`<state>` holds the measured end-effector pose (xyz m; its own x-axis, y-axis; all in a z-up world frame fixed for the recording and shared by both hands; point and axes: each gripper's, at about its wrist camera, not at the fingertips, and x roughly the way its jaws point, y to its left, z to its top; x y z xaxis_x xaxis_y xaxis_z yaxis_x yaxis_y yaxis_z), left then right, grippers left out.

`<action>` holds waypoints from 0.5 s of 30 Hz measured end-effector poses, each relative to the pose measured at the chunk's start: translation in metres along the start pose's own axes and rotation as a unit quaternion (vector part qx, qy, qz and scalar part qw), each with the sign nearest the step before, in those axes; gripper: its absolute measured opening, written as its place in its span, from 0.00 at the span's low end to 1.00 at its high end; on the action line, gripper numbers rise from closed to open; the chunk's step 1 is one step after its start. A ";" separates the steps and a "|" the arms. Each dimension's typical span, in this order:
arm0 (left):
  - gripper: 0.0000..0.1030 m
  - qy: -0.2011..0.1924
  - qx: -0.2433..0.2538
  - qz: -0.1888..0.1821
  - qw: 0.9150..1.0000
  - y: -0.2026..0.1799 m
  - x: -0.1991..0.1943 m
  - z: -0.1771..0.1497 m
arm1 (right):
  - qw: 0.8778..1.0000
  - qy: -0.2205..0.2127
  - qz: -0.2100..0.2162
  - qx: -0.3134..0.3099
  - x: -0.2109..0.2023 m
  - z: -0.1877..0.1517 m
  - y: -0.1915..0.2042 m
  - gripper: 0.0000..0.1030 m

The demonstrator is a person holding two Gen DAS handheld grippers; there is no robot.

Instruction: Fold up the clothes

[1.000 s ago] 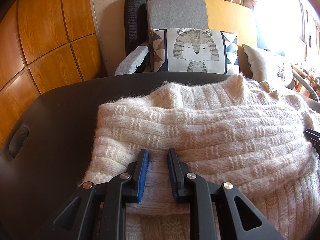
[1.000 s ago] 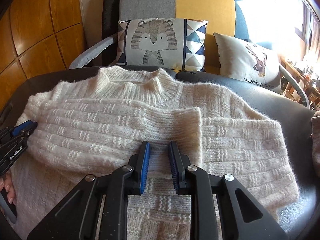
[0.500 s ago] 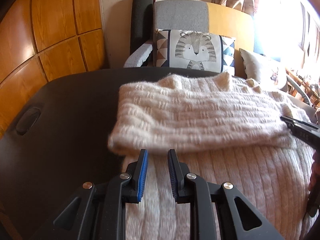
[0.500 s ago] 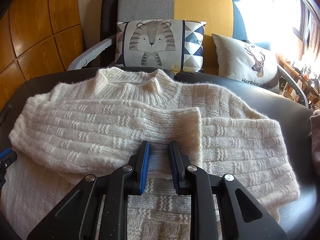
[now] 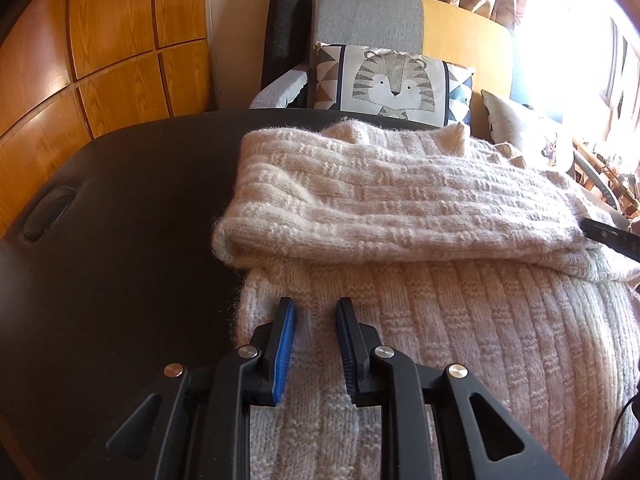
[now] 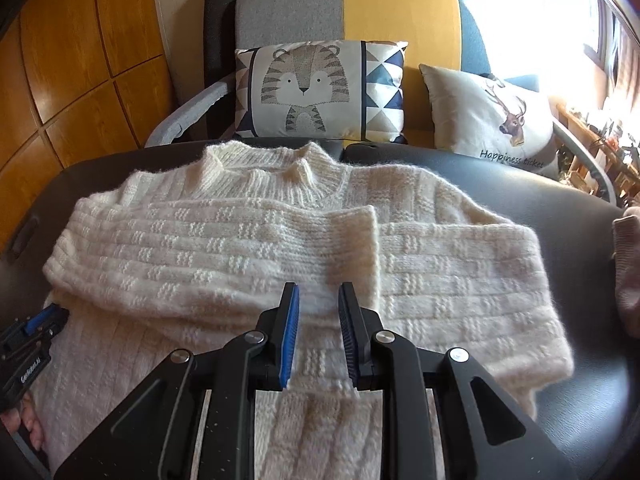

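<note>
Sweater (image 5: 420, 280), cream knit, lies flat on dark padded table (image 5: 120, 240), neck toward the armchair (image 5: 360, 12).

Left wrist view: left gripper (image 5: 316, 312) hovers over the sweater's lower body near its left edge. Jaws are opening, blue pads apart w/ a clear gap; knit shows through the gap but nothing is pinched. One sleeve (image 5: 380, 208) is folded across the chest, its fold at the table side, prob. so the width gets narrowed before the body is doubled over. Tip of the other tool pokes in at the right edge. Tiger cushion (image 5: 392, 80) sits on the chair behind, well apart from the work.

Right wrist view: right gripper (image 6: 318, 298) is over the middle of the garment, just below the sleeve cuff (image 6: 368, 248). Its jaws are opening too, pads apart, no fabric caught betw. them. Both sleeves cross the chest & meet near the centre, so the top half reads as a tidy band. Left gripper (image 6: 40, 324) shows at the lower left by the hem side, w/ fingers (image 6: 30, 428) of the person's hand under it. Deer cushion (image 6: 488, 116) sits on the chair; a pinkish cloth (image 6: 628, 264) lies at the table's right edge, apart from the sweater.

Judgement: sleeve step looks done; next prob. hem up toward collar, needing a grip on each lower corner.
</note>
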<state>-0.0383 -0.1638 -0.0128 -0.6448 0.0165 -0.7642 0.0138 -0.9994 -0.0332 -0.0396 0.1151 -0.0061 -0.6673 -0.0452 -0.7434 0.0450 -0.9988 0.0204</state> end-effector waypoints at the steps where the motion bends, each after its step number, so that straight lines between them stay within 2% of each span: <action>1: 0.21 0.001 -0.001 -0.002 1.000 0.001 0.000 0.000 | 1.000 0.000 -0.001 -0.005 -0.009 -0.005 0.002 0.29; 2: 0.21 0.002 -0.002 -0.003 1.000 0.002 0.000 0.002 | 1.000 0.000 0.002 -0.008 -0.018 -0.011 0.004 0.36; 4: 0.21 0.005 -0.002 -0.004 1.000 0.002 -0.001 0.004 | 1.000 0.003 0.020 -0.001 -0.034 -0.025 0.005 0.41; 7: 0.21 0.008 0.007 0.002 1.000 0.000 -0.012 0.005 | 0.999 0.012 0.041 0.007 -0.056 -0.049 0.001 0.41; 11: 0.21 -0.005 0.031 -0.010 0.999 0.000 -0.041 -0.011 | 0.996 0.032 0.071 0.031 -0.075 -0.082 -0.012 0.41; 15: 0.21 0.003 0.065 -0.023 0.998 -0.002 -0.059 -0.036 | 0.996 0.043 0.068 0.032 -0.087 -0.110 -0.016 0.41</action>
<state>0.0273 -0.1612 0.0095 -0.6372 0.0616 -0.7683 -0.1153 -0.9932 0.0160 0.0992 0.1372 -0.0153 -0.5914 -0.1815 -0.7857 0.0819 -0.9828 0.1654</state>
